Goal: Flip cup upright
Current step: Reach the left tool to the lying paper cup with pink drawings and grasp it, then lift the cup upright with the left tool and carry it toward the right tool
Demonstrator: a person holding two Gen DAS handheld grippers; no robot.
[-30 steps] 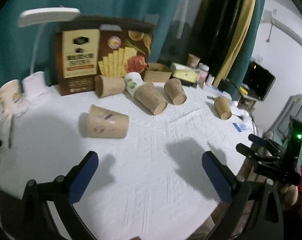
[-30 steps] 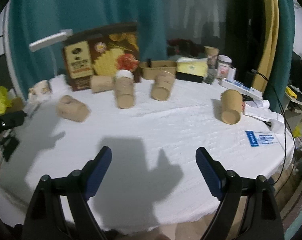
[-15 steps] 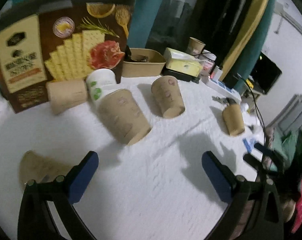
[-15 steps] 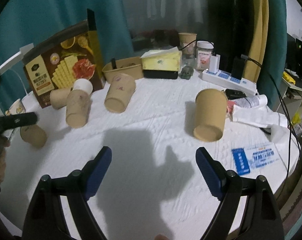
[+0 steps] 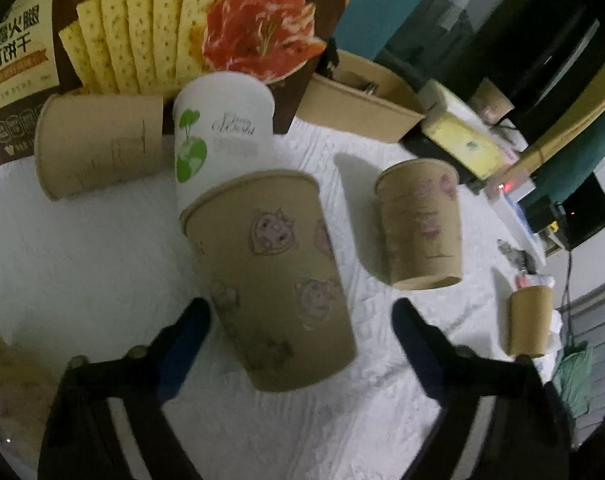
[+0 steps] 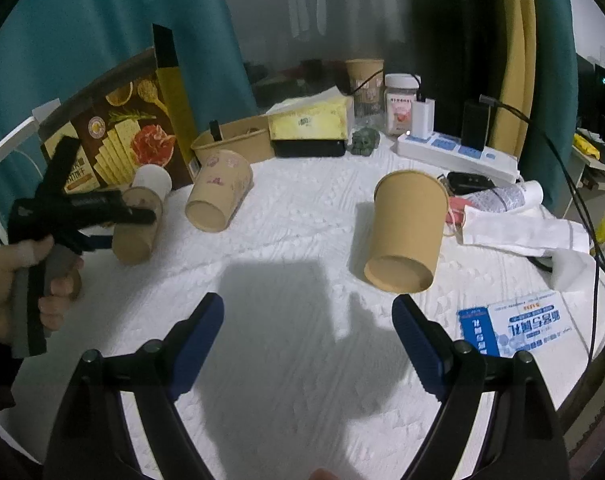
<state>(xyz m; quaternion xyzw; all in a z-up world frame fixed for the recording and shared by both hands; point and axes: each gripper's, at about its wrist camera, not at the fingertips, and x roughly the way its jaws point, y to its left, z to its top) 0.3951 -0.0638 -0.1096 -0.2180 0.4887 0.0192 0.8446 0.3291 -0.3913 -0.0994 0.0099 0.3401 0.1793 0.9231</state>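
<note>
Brown paper forms the patterned cup (image 5: 276, 276) lying on its side on the white table cover (image 5: 82, 260), directly ahead of the left gripper (image 5: 300, 322). Its open mouth faces the claw and its base points away, toward a white cup (image 5: 222, 128) just behind it. The cup sits between the two blue pads (image 5: 182, 344). The jaws have just been closing, yet a gap shows on each side, so they are spread and not pinching it. Ahead and to the left of this claw a plain brown cup (image 5: 98, 144) lies sideways before a cracker box (image 5: 162, 24). Ahead to the right lies another patterned cup (image 5: 420, 224).

From the right wrist view, the right gripper (image 6: 308, 334) hovers over bare cover with its jaws spread and nothing between them. A plain tan cup (image 6: 406, 236) lies just ahead to its right. Far to its left, a person's hand (image 6: 26, 276) holds the left claw's handle.
</note>
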